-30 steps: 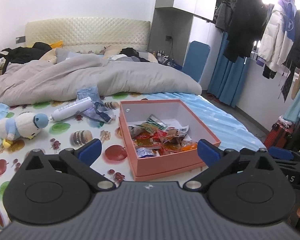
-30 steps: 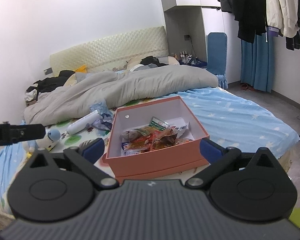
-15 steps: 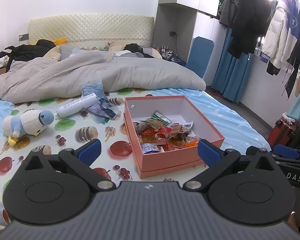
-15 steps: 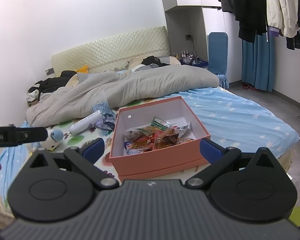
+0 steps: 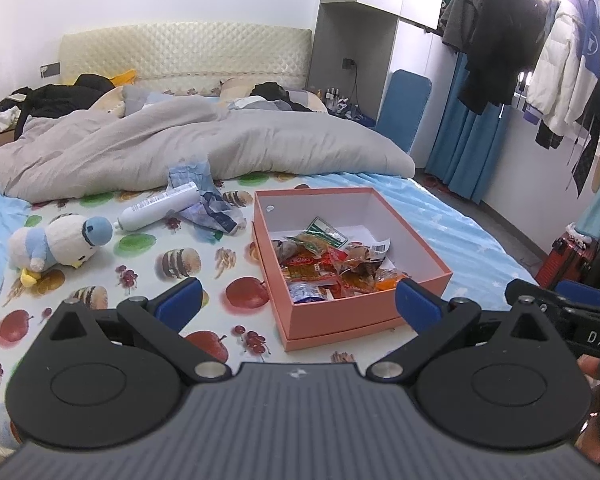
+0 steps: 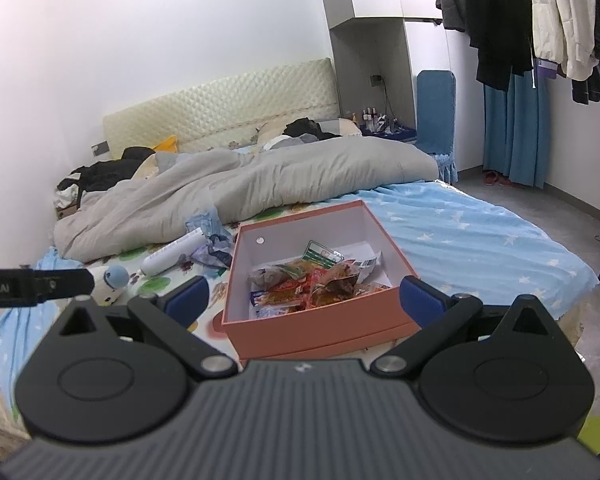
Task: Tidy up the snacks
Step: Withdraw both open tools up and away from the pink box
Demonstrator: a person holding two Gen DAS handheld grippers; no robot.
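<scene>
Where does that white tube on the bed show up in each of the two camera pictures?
Left wrist view: the tube lies left of centre, between the plush toy and the pink box.
Right wrist view: the tube lies left of centre, just beyond the box's far left corner.
Shared landmark: the pink box of snacks.

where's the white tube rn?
In the left wrist view, white tube lies on the bed left of the pink box, between plush penguin and crumpled wrapper.
</scene>
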